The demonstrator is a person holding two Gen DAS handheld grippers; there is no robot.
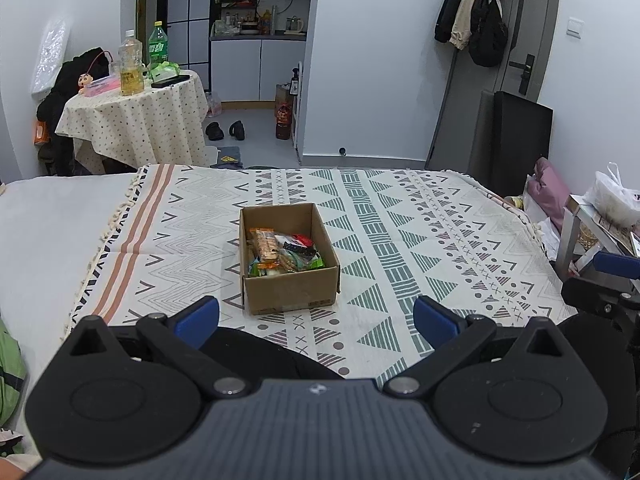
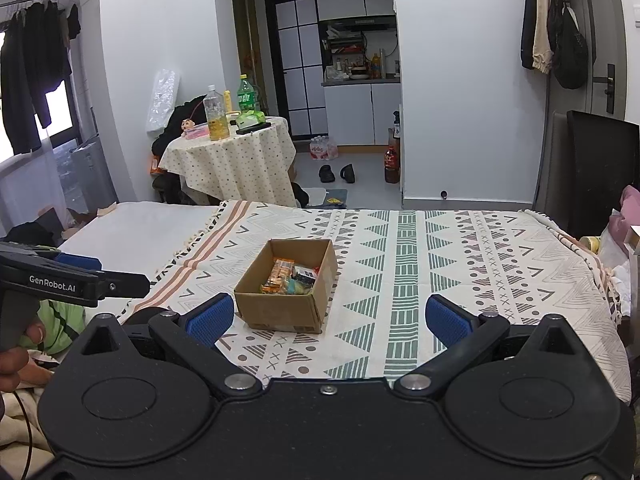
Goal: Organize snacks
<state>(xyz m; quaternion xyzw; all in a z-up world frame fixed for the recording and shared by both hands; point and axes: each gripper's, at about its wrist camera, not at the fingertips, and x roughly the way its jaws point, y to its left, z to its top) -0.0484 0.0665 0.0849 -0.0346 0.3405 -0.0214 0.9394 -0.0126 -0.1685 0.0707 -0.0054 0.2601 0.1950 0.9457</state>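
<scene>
- Both tools stand spread and empty: the left gripper (image 1: 316, 320) and the right gripper (image 2: 330, 318) hang low over the patterned blanket (image 1: 400, 240), each short of the cardboard box (image 1: 288, 256), touching nothing.
- Snacks (image 1: 280, 252) already lie heaped inside the box, which sits alone near the middle of the blanket; no loose packet shows on the cloth, so the sorting looks close to done.
- Risk, as I judge it: the box is light and sits on soft bedding, so a pad catching its near wall could tip or shove it and spill packets.
- Crowded wrappers could make a pinch take two at once, or crush the biscuits.
- Hidden: the lower layer of packets, the box floor under them, and any print on the wrappers, too small to read.
- Cut off: most of the person, save a hand (image 2: 16, 356) on the left tool's handle.
</scene>
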